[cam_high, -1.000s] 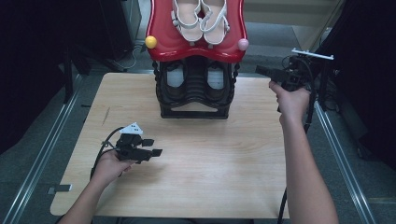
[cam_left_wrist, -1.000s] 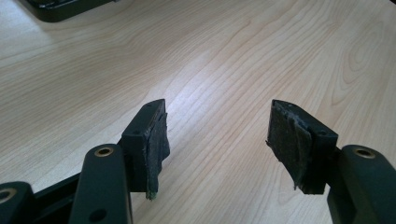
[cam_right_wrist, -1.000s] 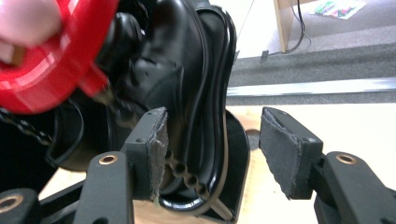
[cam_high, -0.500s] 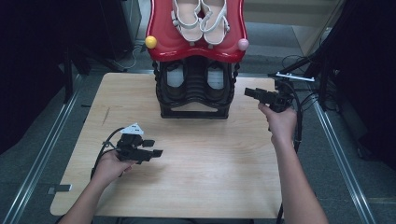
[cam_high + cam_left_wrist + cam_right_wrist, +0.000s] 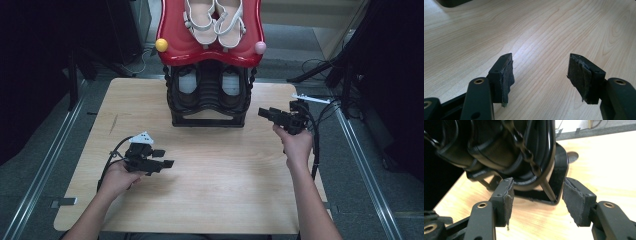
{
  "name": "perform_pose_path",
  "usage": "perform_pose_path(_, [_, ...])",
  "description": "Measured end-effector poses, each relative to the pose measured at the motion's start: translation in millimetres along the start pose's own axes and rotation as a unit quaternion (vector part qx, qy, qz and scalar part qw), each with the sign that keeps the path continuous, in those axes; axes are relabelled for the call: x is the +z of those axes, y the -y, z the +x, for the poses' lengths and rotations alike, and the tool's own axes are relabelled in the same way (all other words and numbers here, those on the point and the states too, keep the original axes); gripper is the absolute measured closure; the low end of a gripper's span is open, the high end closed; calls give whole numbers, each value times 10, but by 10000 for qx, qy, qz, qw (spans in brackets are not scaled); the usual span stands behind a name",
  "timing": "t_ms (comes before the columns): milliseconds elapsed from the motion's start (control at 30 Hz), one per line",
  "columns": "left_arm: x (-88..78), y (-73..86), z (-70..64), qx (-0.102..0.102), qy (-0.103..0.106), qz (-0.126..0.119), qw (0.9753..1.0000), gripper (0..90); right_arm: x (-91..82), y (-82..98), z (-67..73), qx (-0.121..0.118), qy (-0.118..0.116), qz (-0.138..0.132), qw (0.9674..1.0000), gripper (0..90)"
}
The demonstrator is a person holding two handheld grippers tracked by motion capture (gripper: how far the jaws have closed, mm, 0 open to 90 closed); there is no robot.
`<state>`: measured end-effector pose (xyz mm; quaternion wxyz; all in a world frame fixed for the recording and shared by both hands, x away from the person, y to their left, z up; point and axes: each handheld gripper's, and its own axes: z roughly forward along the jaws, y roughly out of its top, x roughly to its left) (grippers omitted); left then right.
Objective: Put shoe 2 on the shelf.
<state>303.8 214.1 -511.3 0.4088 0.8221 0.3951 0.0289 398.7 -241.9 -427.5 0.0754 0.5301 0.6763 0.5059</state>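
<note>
A black shoe rack point(image 5: 209, 102) stands at the table's far middle, topped by a red shelf point(image 5: 175, 50) that carries a pair of white sandals point(image 5: 215, 20). A dark pair of shoes point(image 5: 187, 84) sits on the tier below. My right gripper point(image 5: 262, 112) hovers just right of the rack, open and empty, jaws pointing left at it. In the right gripper view the right gripper point(image 5: 536, 195) frames the rack's lower corner point(image 5: 554, 182). My left gripper point(image 5: 168, 158) rests low at the front left, open. In the left gripper view the left gripper point(image 5: 540, 72) has bare wood between its pads.
The wooden table point(image 5: 225, 195) spreads wide in front of the rack. A yellow ball point(image 5: 161, 45) and a pink ball point(image 5: 260, 47) cap the red shelf's front corners. Cables trail from both grippers. Metal rails and dark floor flank the table.
My right gripper has come down and to the left, from the table's far right edge to beside the rack. The left gripper has stayed put.
</note>
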Motion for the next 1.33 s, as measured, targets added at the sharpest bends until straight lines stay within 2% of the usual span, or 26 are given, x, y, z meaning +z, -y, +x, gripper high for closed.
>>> perform_pose_path(67, [5, 0, -3, -5, 13, 1, 10000, 372, 16, 60, -16, -83, 31, 59, 9999, 438])
perform_pose_path(200, [13, 1, -5, 2, 15, 36, 10000, 371, 59, 212, -38, -97, 31, 197, 9998, 438])
perform_pose_path(433, [15, 1, -5, -3, 1, 18, 10000, 370, 101, 446, -22, -37, -162, 186, 9997, 438])
perform_pose_path(467, [16, 1, -3, 7, 1, 19, 10000, 370, 104, 472, -10, -86, -107, 210, 9997, 436])
perform_pose_path(533, [16, 0, -6, 17, 17, 26, 10000, 369, 121, 510, 20, -216, -44, 310, 9993, 436])
perform_pose_path(600, [17, -1, -11, 27, 17, 20, 10000, 368, 141, 527, 44, -254, -109, 359, 9990, 436])
perform_pose_path(700, [18, -2, -16, 48, 32, 4, 10000, 366, 165, 590, 64, -180, -264, 307, 9990, 435])
perform_pose_path(1000, [25, 0, -14, 11, 49, 7, 10000, 359, 272, 781, 101, -217, -305, 501, 9980, 432])
perform_pose_path(1233, [37, 3, -8, 9, 17, 51, 10000, 353, 337, 836, 125, -349, -281, 672, 9967, 428])
perform_pose_path(1333, [60, 7, -3, -20, 87, 79, 9999, 339, 344, 845, 142, -416, -285, 708, 9962, 425])
